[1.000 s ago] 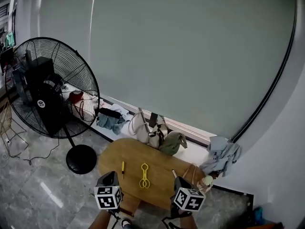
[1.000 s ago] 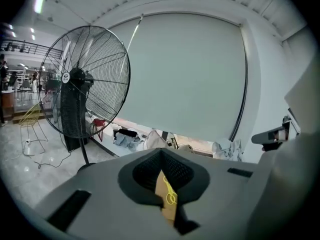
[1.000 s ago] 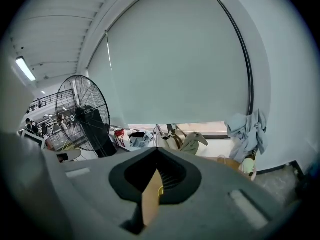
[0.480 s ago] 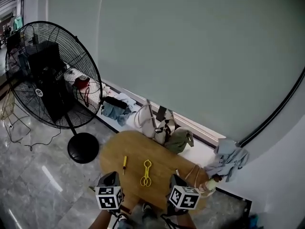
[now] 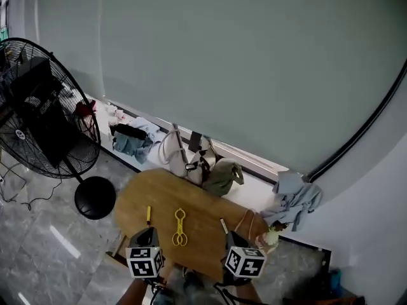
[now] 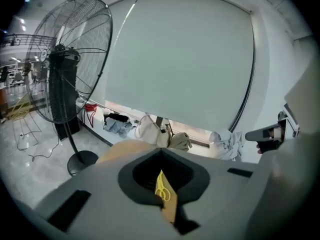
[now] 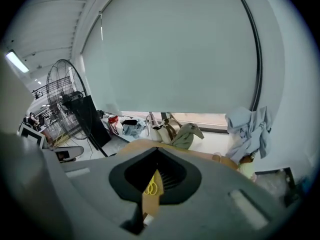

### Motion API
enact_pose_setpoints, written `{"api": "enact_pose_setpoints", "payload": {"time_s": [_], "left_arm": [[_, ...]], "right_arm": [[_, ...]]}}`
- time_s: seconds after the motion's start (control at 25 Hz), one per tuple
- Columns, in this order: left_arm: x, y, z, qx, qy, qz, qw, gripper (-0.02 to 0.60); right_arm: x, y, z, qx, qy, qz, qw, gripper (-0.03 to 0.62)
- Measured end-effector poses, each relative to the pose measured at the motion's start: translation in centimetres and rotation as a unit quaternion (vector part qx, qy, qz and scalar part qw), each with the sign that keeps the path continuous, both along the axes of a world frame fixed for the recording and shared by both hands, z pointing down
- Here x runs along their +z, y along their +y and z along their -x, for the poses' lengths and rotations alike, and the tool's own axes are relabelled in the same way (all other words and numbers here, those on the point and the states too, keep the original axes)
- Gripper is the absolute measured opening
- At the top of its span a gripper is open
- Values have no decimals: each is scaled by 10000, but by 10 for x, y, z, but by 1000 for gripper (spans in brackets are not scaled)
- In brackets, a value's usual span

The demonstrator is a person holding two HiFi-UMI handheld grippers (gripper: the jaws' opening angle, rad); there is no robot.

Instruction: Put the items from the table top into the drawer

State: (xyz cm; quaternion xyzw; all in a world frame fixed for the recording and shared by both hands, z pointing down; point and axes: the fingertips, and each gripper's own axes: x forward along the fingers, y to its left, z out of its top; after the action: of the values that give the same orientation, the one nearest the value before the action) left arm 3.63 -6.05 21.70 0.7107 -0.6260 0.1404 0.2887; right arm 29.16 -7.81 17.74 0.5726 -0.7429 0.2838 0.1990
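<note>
I hold both tongs low over bench's [image 5: 159, 192] near edge. Left tongs [image 5: 145, 234] pressed together, nothing pinched. Right tongs [image 5: 233, 239] same: pressed together, empty. Yellow clip [image 5: 180, 227] lies flat near bench middle, toward near edge, apart from both tongs. Screwdriver [image 5: 149, 213] near left edge, just left of clip. Slim dark tool [image 5: 224, 225] toward right end, beside rope loop [image 5: 249, 222]. I see fan [image 5: 38, 119] on floor off left end, bags [image 5: 191, 161] on ledge past far edge.
</note>
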Motion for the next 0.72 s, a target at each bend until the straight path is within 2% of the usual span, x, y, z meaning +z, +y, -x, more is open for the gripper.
{"api": "enact_pose_setpoints", "payload": {"time_s": [0.32, 0.72], "left_arm": [[28, -33, -64, 828, -105, 270, 9961, -5], [100, -52, -82, 927, -227, 952, 9909, -5]], "right_arm": [[30, -4, -59, 683, -34, 221, 9974, 5], [104, -21, -90, 978, -142, 790, 9920, 5]]}}
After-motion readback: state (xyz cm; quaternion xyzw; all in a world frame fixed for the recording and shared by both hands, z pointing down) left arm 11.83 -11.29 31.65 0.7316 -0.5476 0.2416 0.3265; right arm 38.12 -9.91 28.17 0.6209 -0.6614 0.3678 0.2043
